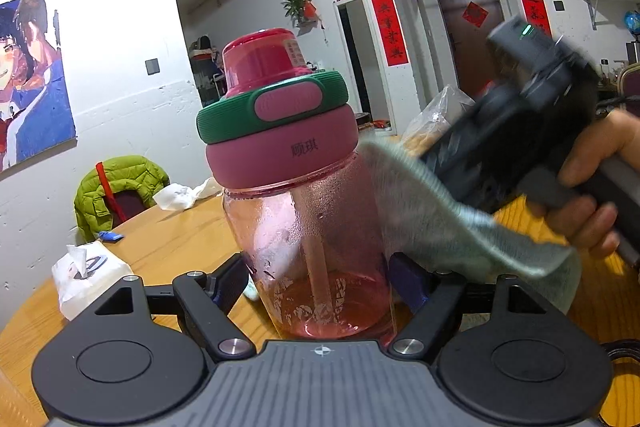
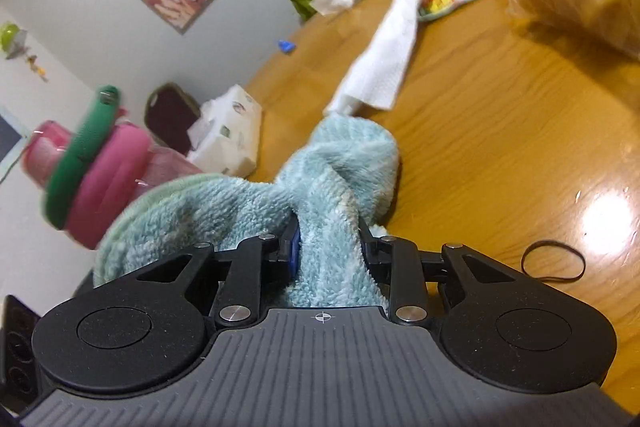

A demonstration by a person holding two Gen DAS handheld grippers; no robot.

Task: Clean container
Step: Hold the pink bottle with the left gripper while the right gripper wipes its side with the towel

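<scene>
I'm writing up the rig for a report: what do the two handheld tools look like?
Both match: a grey ribbed body with a small crosshair mark, two round black discs at the sides, and black linkage arms with silver screws. The left tool and right tool have blue finger pads. The left view shows the right tool's dark housing with a green light. No sleeve is visible.

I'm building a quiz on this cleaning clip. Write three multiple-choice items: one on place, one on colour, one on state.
1. Where is the cloth?
A. Folded on the table
B. Against the bottle's side
C. Inside the bottle

2. What colour is the bottle lid's ring?
A. Green
B. Yellow
C. Black

3. What is the left tool doing?
A. Hanging open
B. Gripping the cloth
C. Gripping the bottle

Answers: 1 B, the cloth, held by the right tool, drapes onto the bottle; 2 A, a green band circles the lid; 3 C, its fingers clamp the bottle's base.
</scene>
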